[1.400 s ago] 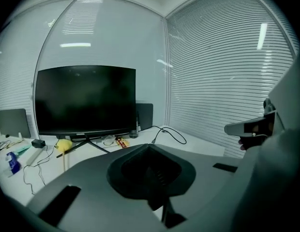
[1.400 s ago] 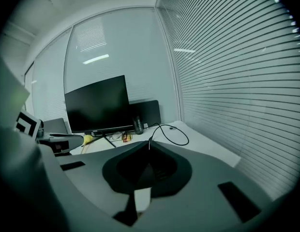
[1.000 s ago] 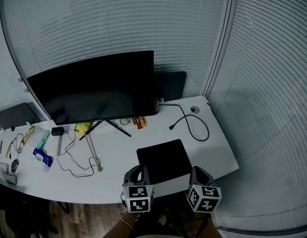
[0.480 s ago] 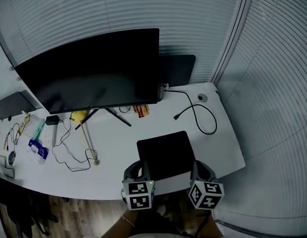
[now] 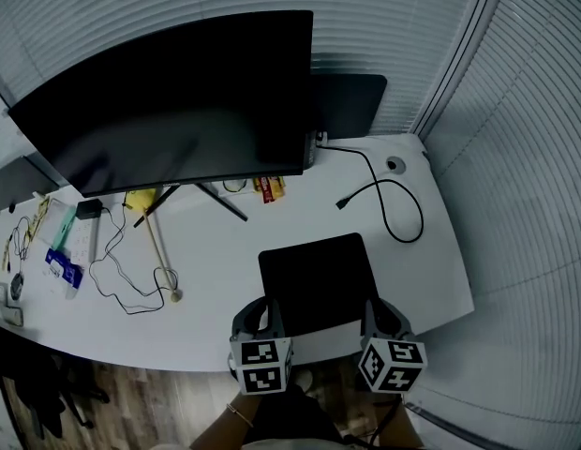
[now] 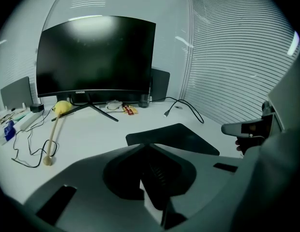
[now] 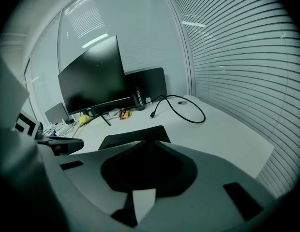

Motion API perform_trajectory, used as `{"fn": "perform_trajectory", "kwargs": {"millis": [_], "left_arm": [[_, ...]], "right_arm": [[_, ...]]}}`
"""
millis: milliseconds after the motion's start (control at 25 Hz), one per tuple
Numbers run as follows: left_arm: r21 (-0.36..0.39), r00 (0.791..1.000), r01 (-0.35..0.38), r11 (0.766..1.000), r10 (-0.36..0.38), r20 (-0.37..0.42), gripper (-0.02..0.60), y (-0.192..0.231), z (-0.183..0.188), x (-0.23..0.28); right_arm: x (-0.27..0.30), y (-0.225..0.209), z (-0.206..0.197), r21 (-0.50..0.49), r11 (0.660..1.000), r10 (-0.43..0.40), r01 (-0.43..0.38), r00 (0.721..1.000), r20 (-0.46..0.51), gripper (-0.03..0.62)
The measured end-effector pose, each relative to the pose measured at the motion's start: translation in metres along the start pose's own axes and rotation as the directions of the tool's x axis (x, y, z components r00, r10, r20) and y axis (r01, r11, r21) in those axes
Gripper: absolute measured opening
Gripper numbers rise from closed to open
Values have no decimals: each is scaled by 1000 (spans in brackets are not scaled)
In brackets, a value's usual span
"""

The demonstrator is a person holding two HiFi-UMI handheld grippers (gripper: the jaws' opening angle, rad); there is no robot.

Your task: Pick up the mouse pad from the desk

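Fingers on the left gripper (image 5: 260, 315) and right gripper (image 5: 380, 315) are pinched together, nothing in them. Mouse pad (image 5: 319, 279) lies flat just ahead, between both, by the tabletop's (image 5: 216, 270) near edge. I'd open up first, then nip that near edge.

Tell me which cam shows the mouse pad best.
Head view. It looks down on the mouse pad, so nearly its whole dark outline shows against the white desk, near the front edge. Both gripper views catch only its far part at a shallow angle, the near part cut off.
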State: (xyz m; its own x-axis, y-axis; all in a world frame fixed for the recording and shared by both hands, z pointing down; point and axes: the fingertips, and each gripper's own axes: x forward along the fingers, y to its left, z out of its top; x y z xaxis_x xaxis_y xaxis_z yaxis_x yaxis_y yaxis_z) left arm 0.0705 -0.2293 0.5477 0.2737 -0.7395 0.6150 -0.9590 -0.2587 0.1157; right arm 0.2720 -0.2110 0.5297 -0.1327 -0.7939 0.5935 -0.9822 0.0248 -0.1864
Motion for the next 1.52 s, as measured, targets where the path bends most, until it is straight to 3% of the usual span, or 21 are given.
{"fn": "perform_trajectory", "kwargs": {"millis": [80,120,160,560,1080,1520], "left_arm": [[-11,1000,0,1000,0,-5,17,2,-2,3],[-17,1000,3,1000,-3,-11,51,2,-4,4],[-22,1000,7,1000,-8,-20,136,2,-5,5],[-39,995,28,999,-31,-97,221,0,-23,12],[-11,985,17,1000,-18,-173,239,-1,-39,26],[-47,975,-3,999,-7,-222,239,-5,-44,30]], "right_arm": [[3,-1,-4,1,1000,0,0,1000,-17,87],[4,-1,-6,1,1000,1,-1,1000,-25,120],[6,-2,-8,1,1000,0,0,999,-32,121],[18,-12,-24,-45,999,-20,16,995,-96,178],[37,-28,-45,-77,997,-45,33,985,-164,215],[48,-40,-50,-80,996,-57,40,976,-211,232]]}}
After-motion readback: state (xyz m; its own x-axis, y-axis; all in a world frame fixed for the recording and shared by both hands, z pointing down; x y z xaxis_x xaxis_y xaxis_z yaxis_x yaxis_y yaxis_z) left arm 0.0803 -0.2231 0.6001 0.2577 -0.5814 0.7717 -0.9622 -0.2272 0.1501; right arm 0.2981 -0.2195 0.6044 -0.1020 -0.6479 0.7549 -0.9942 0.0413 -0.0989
